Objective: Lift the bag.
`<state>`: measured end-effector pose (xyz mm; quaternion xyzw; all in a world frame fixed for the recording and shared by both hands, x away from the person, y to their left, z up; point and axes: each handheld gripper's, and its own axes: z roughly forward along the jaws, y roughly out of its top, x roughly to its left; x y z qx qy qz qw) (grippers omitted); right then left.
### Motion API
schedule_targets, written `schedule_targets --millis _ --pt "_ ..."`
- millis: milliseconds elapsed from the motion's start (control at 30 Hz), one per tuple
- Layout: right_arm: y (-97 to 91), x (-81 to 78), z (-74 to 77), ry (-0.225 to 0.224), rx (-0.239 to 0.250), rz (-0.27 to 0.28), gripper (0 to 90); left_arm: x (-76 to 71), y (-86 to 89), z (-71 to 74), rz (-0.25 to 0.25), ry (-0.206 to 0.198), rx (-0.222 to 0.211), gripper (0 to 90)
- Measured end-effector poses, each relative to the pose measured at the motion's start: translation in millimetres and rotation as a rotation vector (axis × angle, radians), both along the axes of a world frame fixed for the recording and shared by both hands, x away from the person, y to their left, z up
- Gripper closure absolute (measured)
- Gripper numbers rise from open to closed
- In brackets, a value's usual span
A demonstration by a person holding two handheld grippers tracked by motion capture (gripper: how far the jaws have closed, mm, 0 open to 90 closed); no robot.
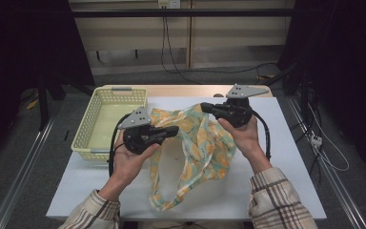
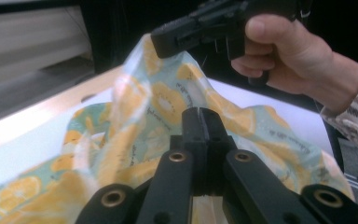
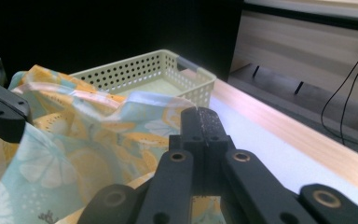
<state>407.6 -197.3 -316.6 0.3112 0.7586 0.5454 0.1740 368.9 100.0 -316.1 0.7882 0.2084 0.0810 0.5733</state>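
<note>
A pale blue-green cloth (image 1: 205,143) printed with orange citrus slices hangs above the white table (image 1: 286,157), lifted at its top edge between both grippers. My left gripper (image 1: 174,130) is shut on the cloth's left part; in the left gripper view its jaws (image 2: 200,121) meet, with cloth (image 2: 163,102) bunched around them. My right gripper (image 1: 204,107) is shut on the cloth's upper right edge; in the right gripper view its jaws (image 3: 200,121) pinch the hem, and the cloth (image 3: 98,154) drapes leftward. The cloth's lower loop trails onto the table near the front edge.
A pale yellow perforated basket (image 1: 83,129) stands on the table's left side, seen also as the basket (image 3: 168,70) behind the cloth. A wooden strip (image 3: 279,126) borders the table's far edge. Cables hang from the back wall (image 1: 164,43). Dark stands flank both sides.
</note>
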Motion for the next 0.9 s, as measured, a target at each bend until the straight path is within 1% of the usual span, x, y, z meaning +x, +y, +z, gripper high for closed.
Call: schedule_targets --millis 67,167,367,433,467,567,667,833,900 --pt "-0.9 1.6 5.6 -0.010 0.002 -0.007 90.0 1.2 0.6 5.8 0.009 -0.006 -0.016 90.0" --pt "-3.2 3.6 15.9 -0.027 0.008 -0.016 90.0 2.8 2.2 16.2 0.021 -0.027 -0.048 90.0" --pt "-9.0 9.8 36.9 -0.062 0.019 -0.041 90.0 2.6 4.8 40.9 0.028 -0.064 -0.092 90.0" --pt "-11.4 12.3 43.7 -0.073 0.024 -0.051 90.0 1.3 7.0 50.6 0.029 -0.086 -0.108 90.0" --pt "-12.9 13.6 47.9 -0.077 0.026 -0.056 90.0 0.8 7.7 53.6 0.029 -0.090 -0.118 90.0" --pt "-16.9 15.9 57.8 -0.092 0.033 -0.071 90.0 0.4 11.6 64.5 0.028 -0.109 -0.130 90.0" --pt "-20.5 16.6 70.5 -0.111 0.027 -0.082 90.0 0.0 15.0 72.5 0.027 -0.119 -0.150 90.0" --pt "-29.2 17.0 95.0 -0.147 0.028 -0.109 90.0 1.0 19.5 82.6 0.030 -0.132 -0.160 90.0" --pt "-33.4 17.1 104.0 -0.159 0.033 -0.119 90.0 1.0 21.3 86.0 0.040 -0.129 -0.181 90.0"
